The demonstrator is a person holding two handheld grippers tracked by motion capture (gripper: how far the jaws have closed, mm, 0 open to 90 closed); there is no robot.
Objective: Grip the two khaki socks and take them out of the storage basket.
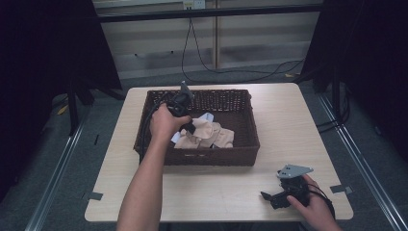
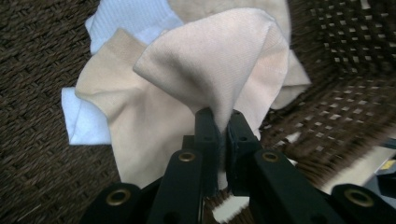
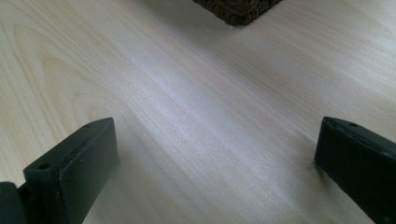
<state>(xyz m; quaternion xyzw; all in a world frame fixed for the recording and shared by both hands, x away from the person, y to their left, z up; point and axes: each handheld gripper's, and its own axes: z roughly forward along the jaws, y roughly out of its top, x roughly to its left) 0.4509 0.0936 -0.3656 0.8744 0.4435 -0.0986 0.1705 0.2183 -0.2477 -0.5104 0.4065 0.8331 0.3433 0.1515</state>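
- The left gripper (image 1: 190, 126) is down inside the brown wicker basket (image 1: 244, 144), held by the person's left hand (image 1: 165, 122), whose forearm reaches in over the near wall.
- In the left gripper view its jaws are closed on a fold of the beige cloth (image 2: 219, 70) — the fabric is pinched between the two black pads and rises from them in a tented peak.
- The rest of that beige cloth hangs loose below the peak, spreading out over the basket's woven floor; its lower part appears to rest there still.
- A white cloth (image 2: 130, 21) lies under and beside the beige one, with a ribbed part showing past the peak and a plain corner poking out at the left of that view.
- From the high view the cloths sit as a heap in the middle of the basket, nearer the front wall than the back one, with a bit of white showing at their far side.
- The basket stands on the light wooden tabletop (image 1: 288, 110), towards its far half and slightly left of centre.
- The right gripper (image 1: 269, 197) rests low on the near right corner of the tabletop in the person's right hand (image 1: 315, 207), well apart from the basket.
- Its jaws stand wide open with bare wood grain between them — a corner of the basket is visible beyond them in the right gripper view.
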